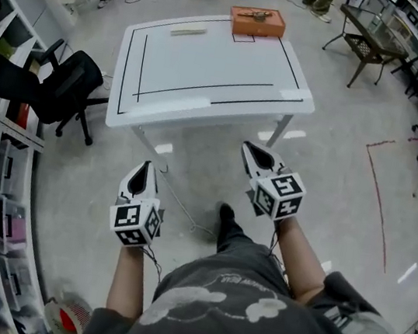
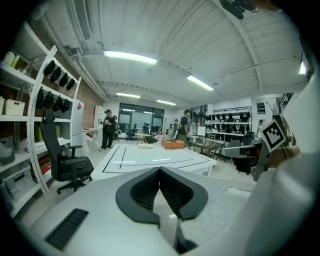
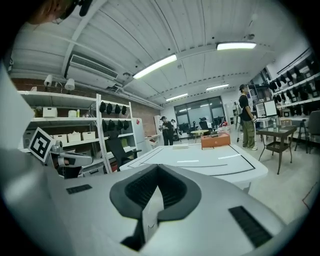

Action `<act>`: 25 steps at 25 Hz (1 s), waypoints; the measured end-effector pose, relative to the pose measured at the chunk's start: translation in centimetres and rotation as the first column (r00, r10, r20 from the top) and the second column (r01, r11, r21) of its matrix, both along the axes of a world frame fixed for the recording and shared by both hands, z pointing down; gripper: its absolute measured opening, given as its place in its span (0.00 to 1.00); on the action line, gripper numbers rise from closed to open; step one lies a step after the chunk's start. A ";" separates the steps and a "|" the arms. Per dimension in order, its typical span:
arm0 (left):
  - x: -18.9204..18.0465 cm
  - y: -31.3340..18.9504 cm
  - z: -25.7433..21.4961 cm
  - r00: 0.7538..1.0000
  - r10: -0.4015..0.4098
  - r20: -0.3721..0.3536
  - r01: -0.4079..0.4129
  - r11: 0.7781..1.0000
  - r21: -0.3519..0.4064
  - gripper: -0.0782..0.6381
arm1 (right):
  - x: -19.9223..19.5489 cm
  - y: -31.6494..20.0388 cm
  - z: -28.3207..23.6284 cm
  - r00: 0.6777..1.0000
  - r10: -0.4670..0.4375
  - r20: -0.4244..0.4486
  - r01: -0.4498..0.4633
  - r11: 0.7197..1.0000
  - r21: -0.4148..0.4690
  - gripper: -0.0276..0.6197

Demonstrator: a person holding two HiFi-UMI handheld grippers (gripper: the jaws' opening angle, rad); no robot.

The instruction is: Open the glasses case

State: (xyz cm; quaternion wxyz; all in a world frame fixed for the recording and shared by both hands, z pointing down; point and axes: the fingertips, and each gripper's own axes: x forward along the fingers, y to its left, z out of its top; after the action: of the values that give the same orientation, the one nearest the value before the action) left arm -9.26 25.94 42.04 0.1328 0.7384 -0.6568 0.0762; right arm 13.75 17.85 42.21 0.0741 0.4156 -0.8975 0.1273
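Left gripper [image 1: 143,168], right gripper [image 1: 251,152]: jaws closed, empty.
Glasses case [image 1: 257,22]: twelve o'clock; judged rigid, light; lid edge to be taken.

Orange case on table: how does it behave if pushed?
Likely rigid: the orange case has straight, boxy edges. Low and flat, so probably slides, not tips. Sits at far edge of the table; pushing away might drop it.

- The table [image 1: 208,76] is seen in white, with thin black lines drawn on it.
- The box [image 1: 257,22] is coloured orange.
- The left gripper [image 1: 143,169] and the right gripper [image 1: 254,152] are seen in white with black pads; black-and-white squares are printed on their cubes.
- The chair [image 1: 68,85] is coloured black.
- The floor [image 1: 336,159] is seen in grey, with a red line marked on it.
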 end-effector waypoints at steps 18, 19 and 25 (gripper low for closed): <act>2.1 -17.1 -4.1 0.990 -0.095 0.101 0.091 0.995 0.047 0.11 | 1.4 -20.5 -1.1 0.988 -0.117 0.099 0.120 0.992 -0.025 0.04; 1.7 -17.5 -4.1 0.989 -0.103 0.102 0.098 0.994 0.048 0.11 | 1.0 -20.9 -0.9 0.987 -0.123 0.102 0.126 0.992 -0.030 0.04; -0.5 -20.8 -3.6 0.991 -0.105 0.080 0.102 0.994 0.048 0.11 | -1.3 -23.4 0.8 0.988 -0.135 0.081 0.140 0.988 -0.062 0.04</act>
State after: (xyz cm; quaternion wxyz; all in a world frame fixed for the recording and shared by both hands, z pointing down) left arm -9.79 5.16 38.47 0.0932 0.7022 -0.7007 0.0853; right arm 12.44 -5.56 43.00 0.0622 0.3448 -0.9215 0.1678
